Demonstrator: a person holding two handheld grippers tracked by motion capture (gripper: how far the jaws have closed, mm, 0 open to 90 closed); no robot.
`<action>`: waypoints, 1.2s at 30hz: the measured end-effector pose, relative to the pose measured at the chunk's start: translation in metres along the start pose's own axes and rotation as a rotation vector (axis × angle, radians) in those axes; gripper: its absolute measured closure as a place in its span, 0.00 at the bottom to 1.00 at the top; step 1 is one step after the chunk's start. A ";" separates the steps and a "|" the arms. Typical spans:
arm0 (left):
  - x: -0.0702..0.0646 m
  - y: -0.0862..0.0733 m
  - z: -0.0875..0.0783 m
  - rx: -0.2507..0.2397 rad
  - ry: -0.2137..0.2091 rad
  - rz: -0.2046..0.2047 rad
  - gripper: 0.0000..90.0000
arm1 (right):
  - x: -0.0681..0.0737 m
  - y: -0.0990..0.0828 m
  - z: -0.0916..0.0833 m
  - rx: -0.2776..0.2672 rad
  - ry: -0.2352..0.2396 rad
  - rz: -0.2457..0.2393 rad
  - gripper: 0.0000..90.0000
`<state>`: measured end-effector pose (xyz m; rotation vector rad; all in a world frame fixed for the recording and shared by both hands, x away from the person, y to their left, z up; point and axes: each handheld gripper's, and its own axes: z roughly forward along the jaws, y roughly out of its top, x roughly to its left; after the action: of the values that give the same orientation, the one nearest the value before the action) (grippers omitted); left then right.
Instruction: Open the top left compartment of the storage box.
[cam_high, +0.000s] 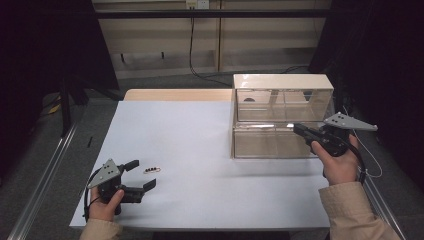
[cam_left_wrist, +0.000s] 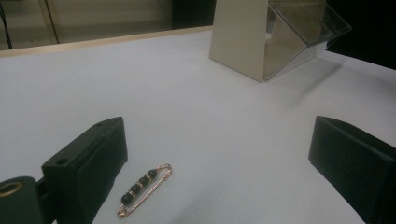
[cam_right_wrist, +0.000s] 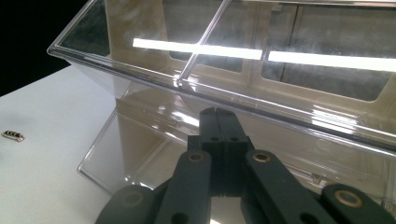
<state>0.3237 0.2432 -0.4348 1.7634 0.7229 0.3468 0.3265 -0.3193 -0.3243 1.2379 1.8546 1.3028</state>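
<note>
— Pale blue tabletop, wooden strip at the far edge, dark room around it. What's on your side?

— I see a two-tier cabinet of clear bins on the right half of the table. Its upper bin is split by a divider; I make out one dark spot in its left compartment, but I can't tell what it is. The lower bin looks bare as far as I can see through the glare.

— And the grippers?

— My right gripper sits at the front of the lower bin, jaws pressed together with nothing between them. My left gripper rests low on the table with jaws wide apart.

— The pin?

— The beaded safety pin lies flat on the table between those open jaws — nearer one jaw, touching neither, well apart from the cabinet.
</note>
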 end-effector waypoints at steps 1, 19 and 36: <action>0.000 0.000 0.000 0.001 0.000 0.000 0.05 | 0.000 0.000 0.000 0.000 0.000 0.000 1.00; 0.000 0.000 0.002 0.008 -0.006 0.000 0.05 | 0.001 0.017 -0.014 -0.061 -0.013 0.006 1.00; 0.001 0.000 0.003 0.027 -0.011 -0.003 0.05 | 0.007 0.052 -0.017 -0.037 -0.006 -0.067 1.00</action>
<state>0.3263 0.2416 -0.4363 1.7886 0.7256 0.3266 0.3290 -0.3138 -0.2693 1.1501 1.8431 1.2899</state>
